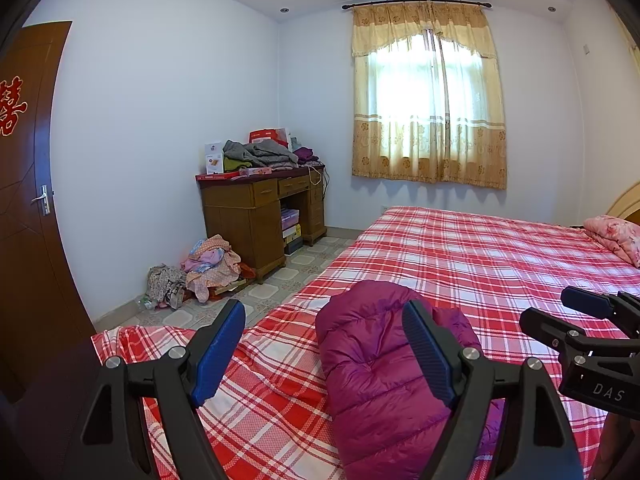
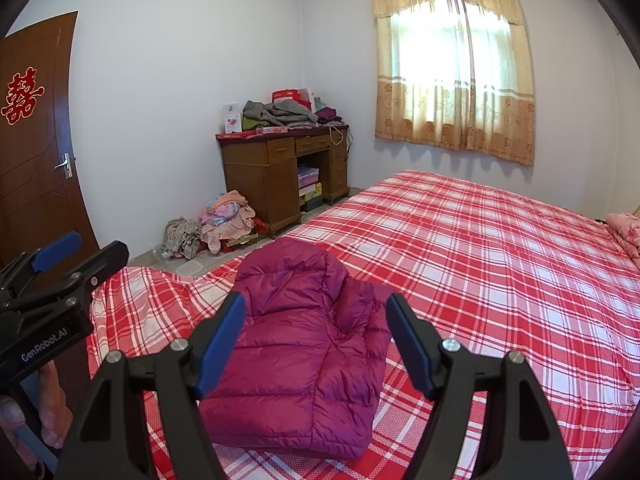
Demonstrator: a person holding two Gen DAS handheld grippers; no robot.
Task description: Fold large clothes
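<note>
A magenta quilted down jacket [image 2: 304,356] lies folded into a compact bundle on the red-and-white plaid bed [image 2: 500,256], near its front corner. My right gripper [image 2: 316,312] hovers above it, open, with nothing between its blue pads. In the left wrist view the jacket [image 1: 380,380] sits under and to the right of my left gripper [image 1: 324,324], which is open and holds nothing. Each gripper shows in the other's view: the right gripper [image 1: 560,308] at the right edge, the left gripper [image 2: 92,248] at the left edge with a hand below it.
A wooden desk [image 2: 280,168] piled with clothes and boxes stands against the far wall. Loose clothes [image 2: 224,220] lie heaped on the tiled floor beside it. A brown door [image 2: 36,152] is at left, a curtained window [image 2: 456,64] behind the bed, a pink quilt [image 2: 624,232] at far right.
</note>
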